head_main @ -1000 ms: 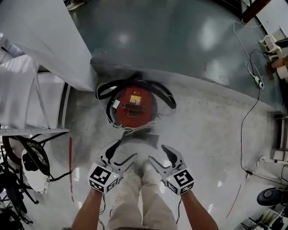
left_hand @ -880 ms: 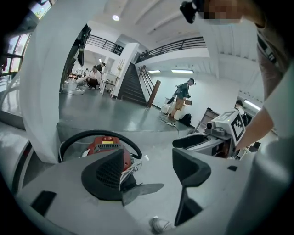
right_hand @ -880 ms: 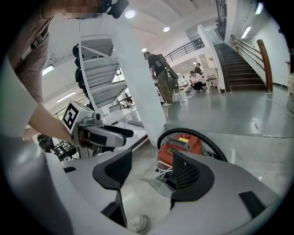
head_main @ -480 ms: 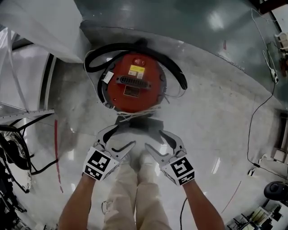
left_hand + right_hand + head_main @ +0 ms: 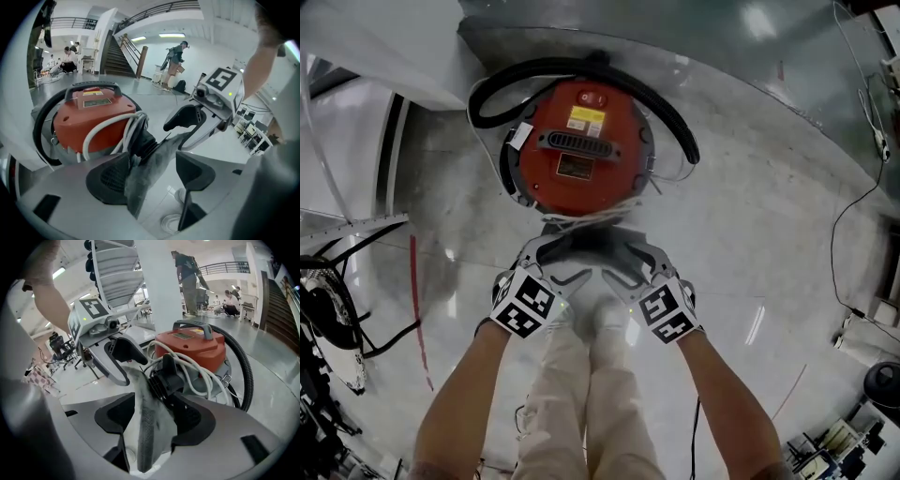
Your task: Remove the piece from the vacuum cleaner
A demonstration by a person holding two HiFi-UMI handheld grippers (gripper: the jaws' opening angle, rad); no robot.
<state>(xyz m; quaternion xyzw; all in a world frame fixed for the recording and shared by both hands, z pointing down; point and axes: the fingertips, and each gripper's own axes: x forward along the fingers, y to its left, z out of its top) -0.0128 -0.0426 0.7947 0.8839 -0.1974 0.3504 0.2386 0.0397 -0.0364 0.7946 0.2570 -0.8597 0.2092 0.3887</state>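
A red round vacuum cleaner [image 5: 579, 141] stands on the floor with a black hose [image 5: 675, 117] looped round it and a white cord on its front. A grey flat nozzle piece [image 5: 586, 242] sticks out from its near side on a black connector [image 5: 164, 378]. My left gripper [image 5: 555, 261] and right gripper [image 5: 623, 262] reach in from either side of this piece, tips almost meeting. In the left gripper view the piece [image 5: 150, 168] lies between the open jaws, against the left pad. The right gripper view shows the piece [image 5: 147, 437] between open jaws too.
A white panel [image 5: 375, 47] stands at the upper left, and a dark frame with cables [image 5: 337, 300] at the left. Thin cables [image 5: 853, 197] trail over the floor on the right. The person's legs and shoes [image 5: 591, 319] are just below the grippers. People stand far off in both gripper views.
The view and both grippers have moved forward to the vacuum cleaner. The grippers have come closer together, and now flank the grey piece.
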